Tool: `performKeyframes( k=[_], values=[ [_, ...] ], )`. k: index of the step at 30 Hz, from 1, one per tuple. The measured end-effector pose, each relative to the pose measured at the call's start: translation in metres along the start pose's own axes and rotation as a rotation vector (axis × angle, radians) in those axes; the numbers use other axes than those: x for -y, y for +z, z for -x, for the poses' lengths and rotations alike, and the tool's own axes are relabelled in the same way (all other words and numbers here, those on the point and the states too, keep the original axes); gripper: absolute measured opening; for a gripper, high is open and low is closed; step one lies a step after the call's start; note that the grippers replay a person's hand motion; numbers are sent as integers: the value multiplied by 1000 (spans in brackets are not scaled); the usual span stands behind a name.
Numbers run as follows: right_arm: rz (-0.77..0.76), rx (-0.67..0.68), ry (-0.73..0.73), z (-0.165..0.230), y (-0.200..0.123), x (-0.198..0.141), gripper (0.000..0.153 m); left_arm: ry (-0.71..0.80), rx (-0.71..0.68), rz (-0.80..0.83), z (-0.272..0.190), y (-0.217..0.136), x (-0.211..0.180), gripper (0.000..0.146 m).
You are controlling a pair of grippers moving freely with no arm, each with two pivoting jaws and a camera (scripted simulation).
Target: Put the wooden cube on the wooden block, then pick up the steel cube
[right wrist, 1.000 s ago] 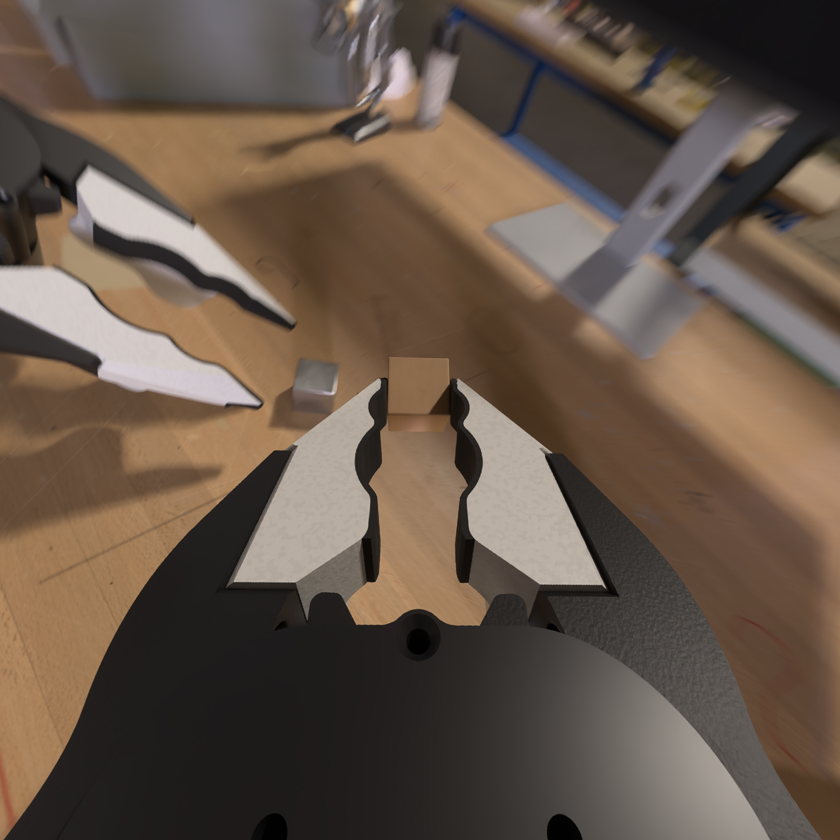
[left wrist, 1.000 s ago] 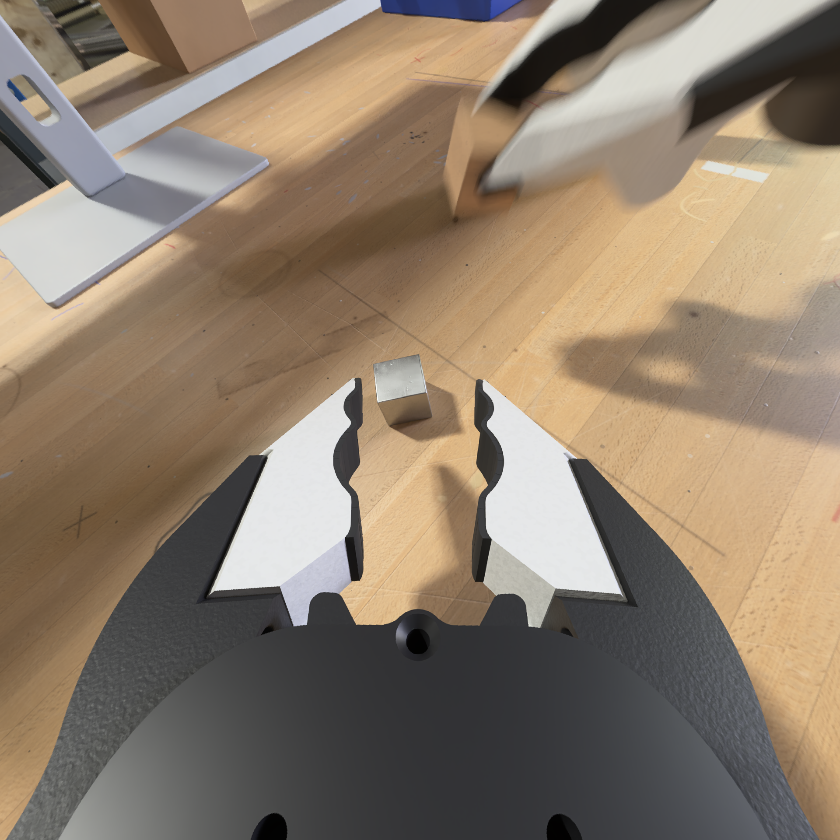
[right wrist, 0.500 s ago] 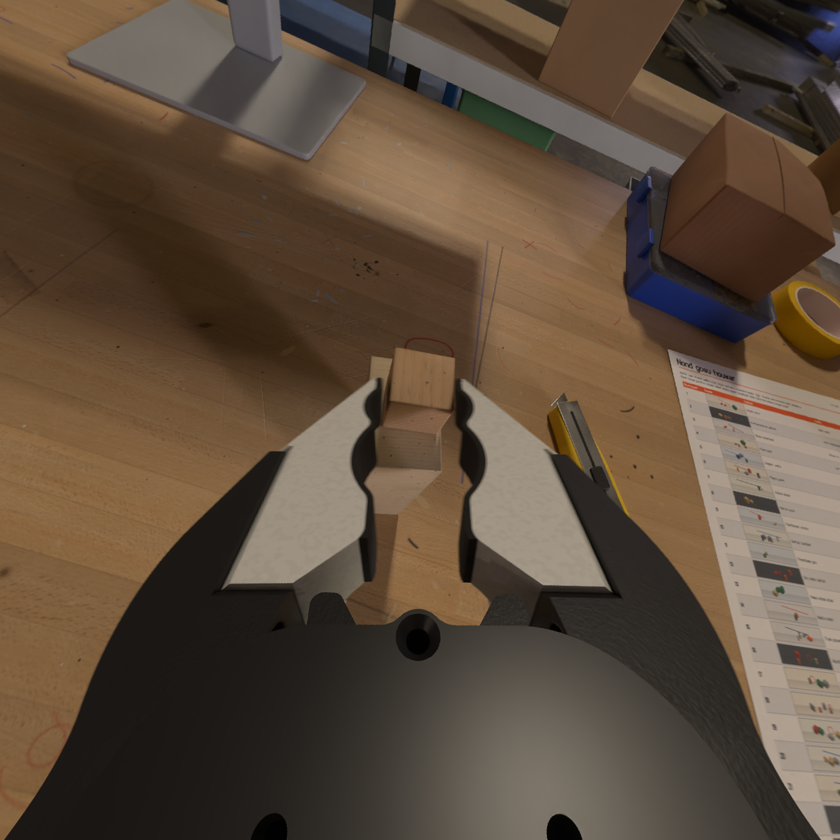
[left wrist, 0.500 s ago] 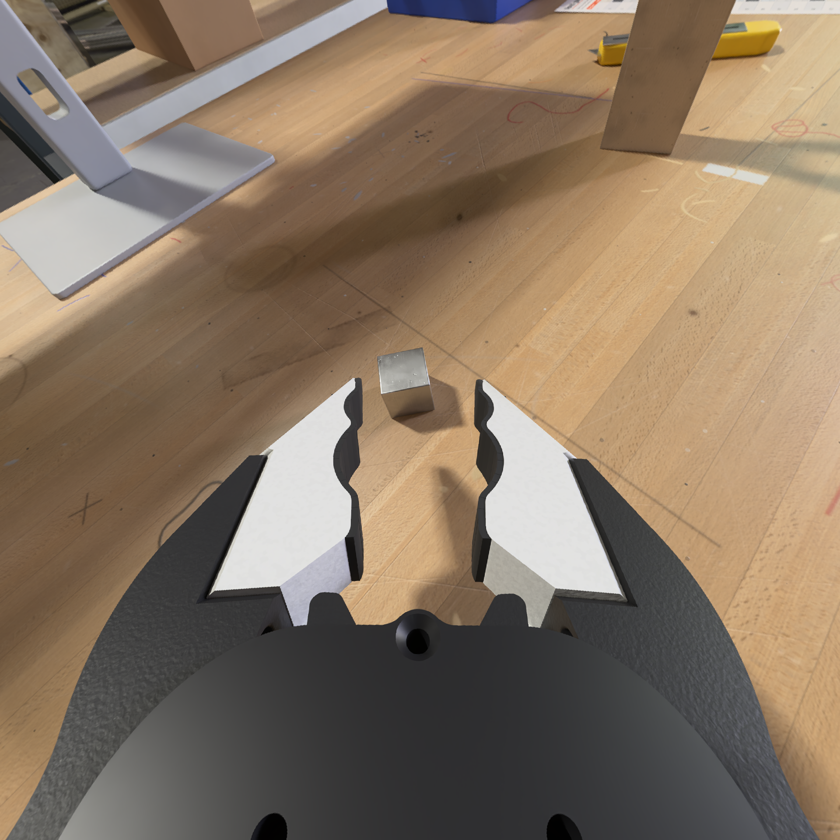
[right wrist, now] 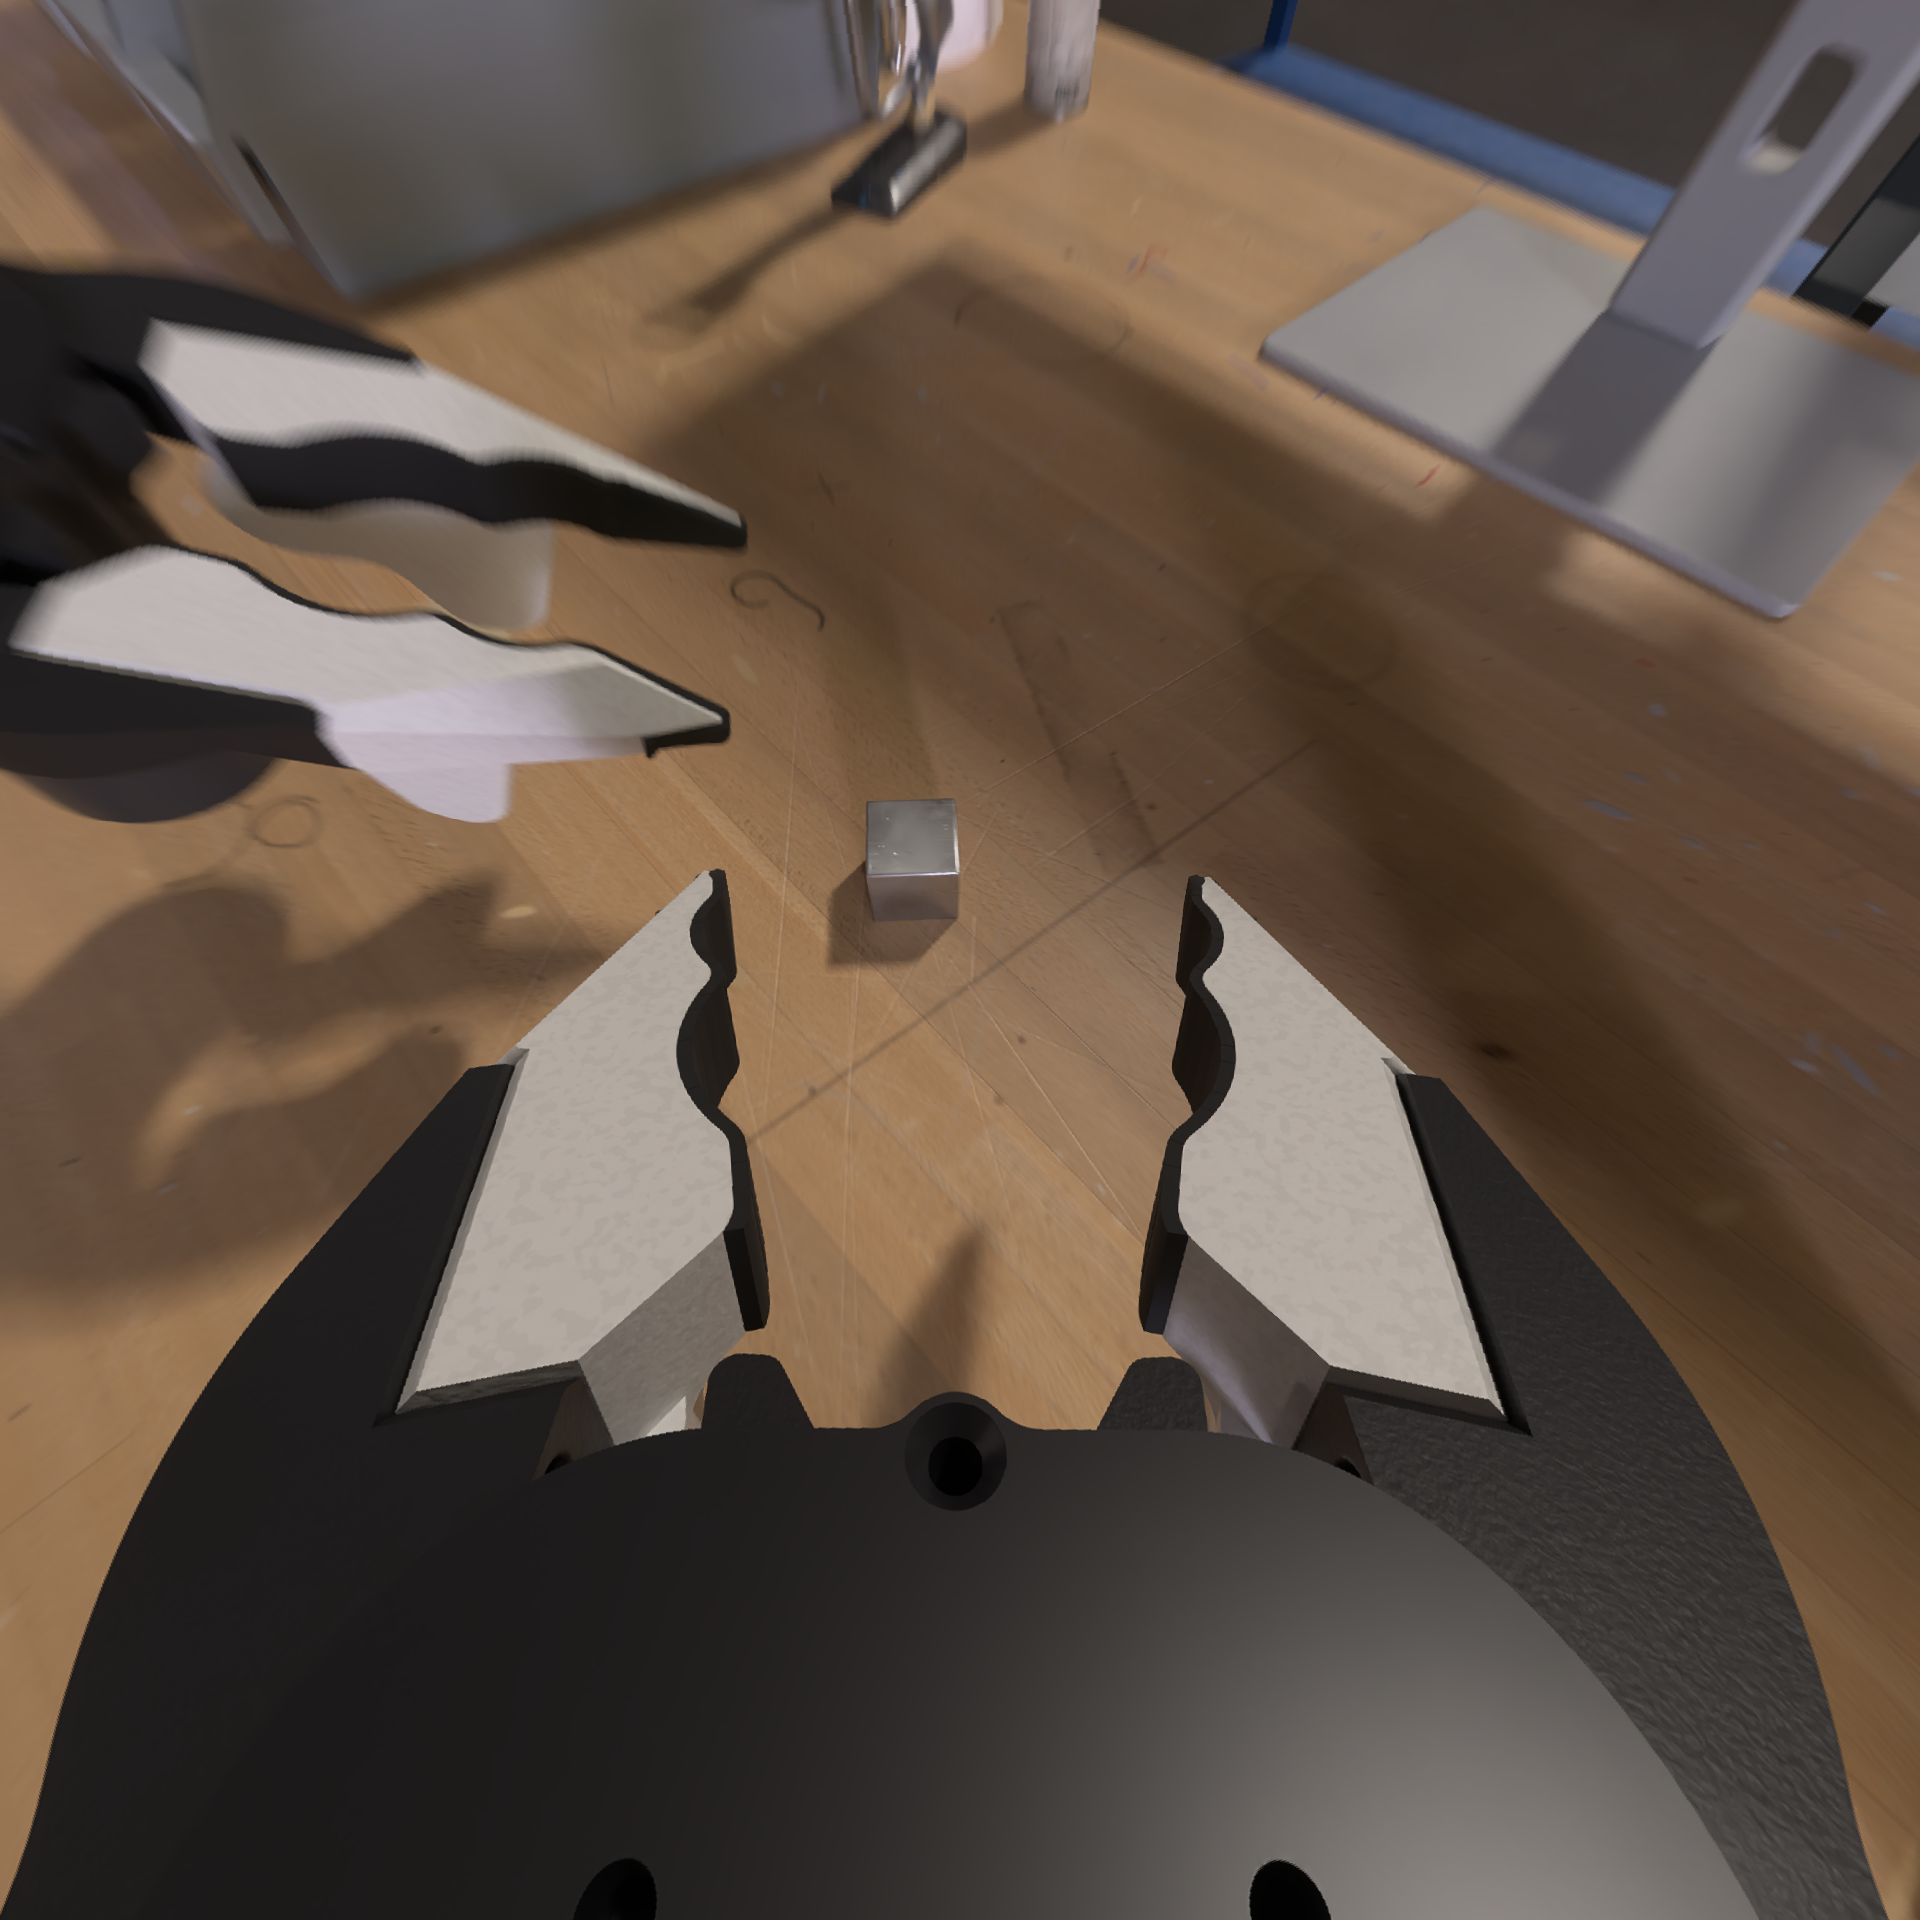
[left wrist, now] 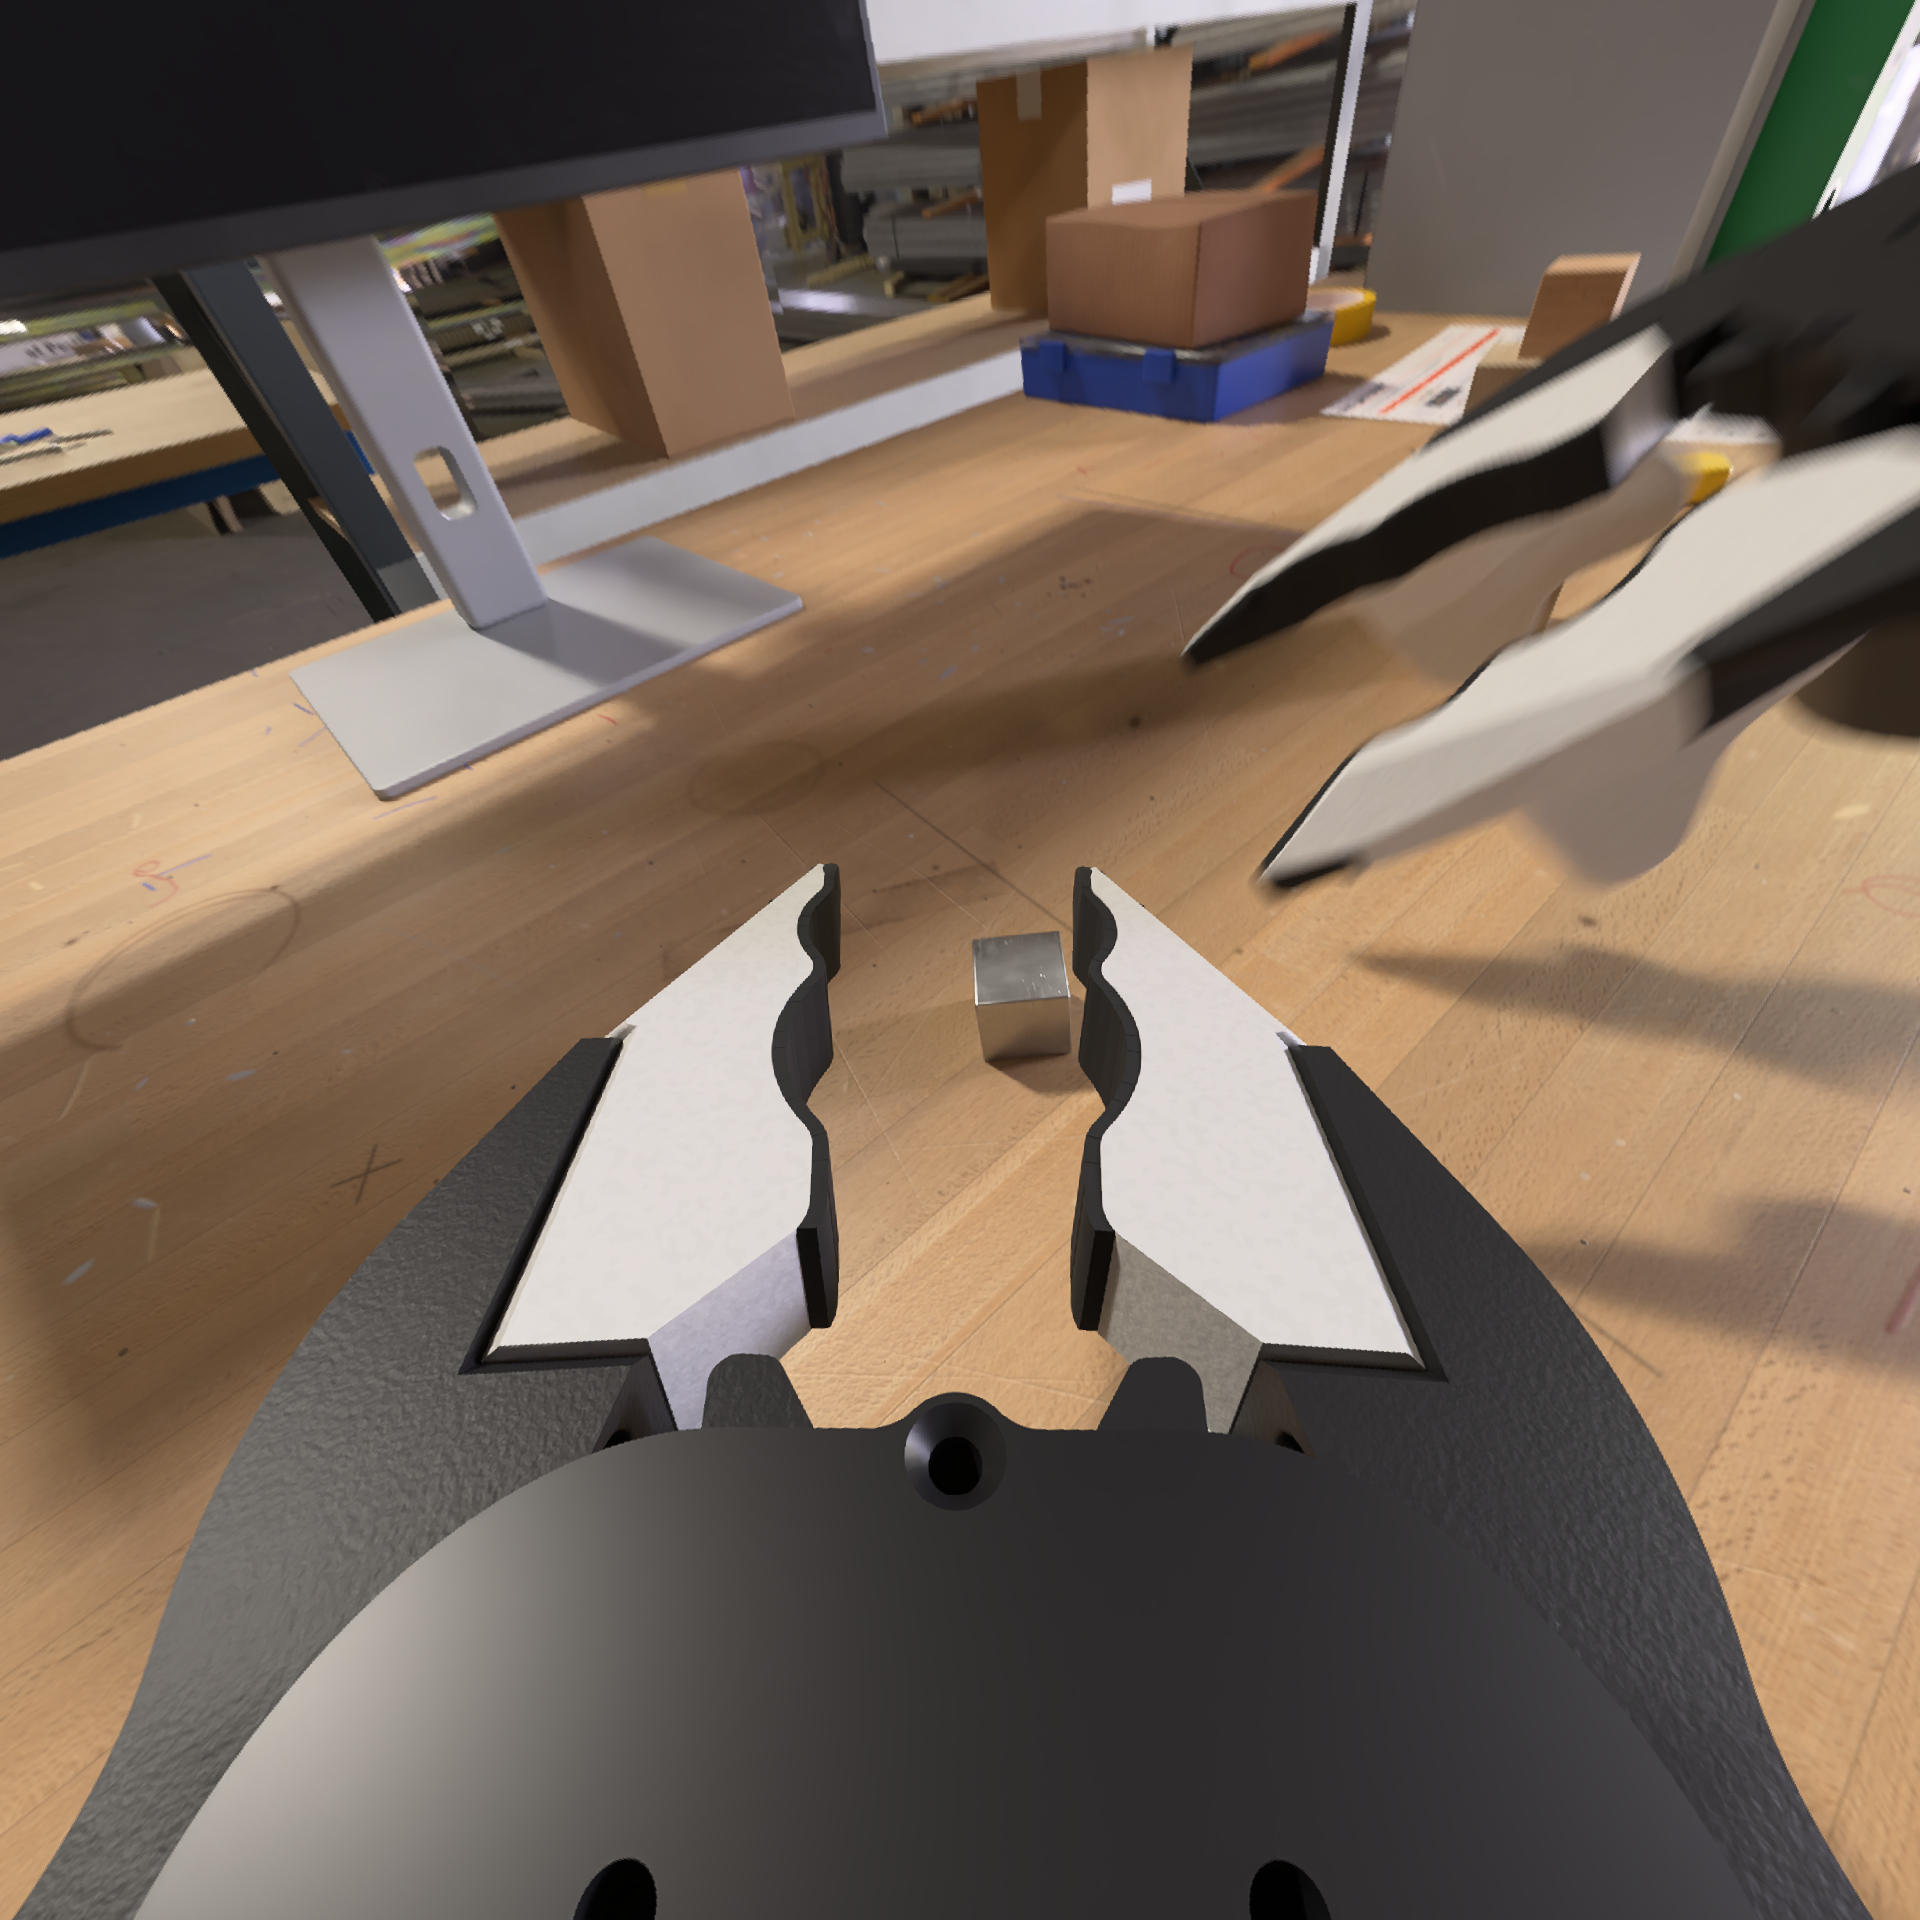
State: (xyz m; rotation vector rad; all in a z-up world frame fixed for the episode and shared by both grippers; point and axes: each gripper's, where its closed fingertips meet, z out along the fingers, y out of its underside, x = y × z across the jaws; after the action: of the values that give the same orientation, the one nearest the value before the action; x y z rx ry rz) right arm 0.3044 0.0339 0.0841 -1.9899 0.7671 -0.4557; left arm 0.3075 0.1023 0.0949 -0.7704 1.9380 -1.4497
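Steel is your landmark here: the steel cube [left wrist: 1020,995] sits flat on the wooden worktop [left wrist: 520,997], and everything below is placed from it.

Your left claw [left wrist: 954,883] is spread moderately and grips nothing. In the left wrist view the cube lies between its fingers, close beside the right one and clearly apart from the left one; you cannot tell from this view whether the right finger touches it.

Your right claw [right wrist: 956,881] is spread wide and is empty too. In the right wrist view the cube [right wrist: 912,858] lies just beyond its fingertips, nearer the left finger's line than the right one's, with bare worktop [right wrist: 1351,935] between.

From the left wrist view, the right claw [left wrist: 1226,764] shows blurred beyond the cube and to its right, fingers apart. From the right wrist view, the left claw [right wrist: 727,629] shows blurred to the cube's left, tips pointing toward it.

Beyond the cube and to its left stands a grey monitor stand [left wrist: 540,665]. Farther beyond, to the right, a cardboard box [left wrist: 1174,270] rests on a blue case [left wrist: 1164,374]. The wooden cube and block cannot be made out clearly in either view.
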Motion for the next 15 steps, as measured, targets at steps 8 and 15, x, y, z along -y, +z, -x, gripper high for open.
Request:
performKeyframes(
  k=[8,15],
  values=[
    [265,10,-56,12,77,-29,62,-16,-28,-7,-2,-2,-1,44],
    [-11,-63,-92,-8,15,22,26,25,-38,53,-7,3,-10,43]
  ],
)
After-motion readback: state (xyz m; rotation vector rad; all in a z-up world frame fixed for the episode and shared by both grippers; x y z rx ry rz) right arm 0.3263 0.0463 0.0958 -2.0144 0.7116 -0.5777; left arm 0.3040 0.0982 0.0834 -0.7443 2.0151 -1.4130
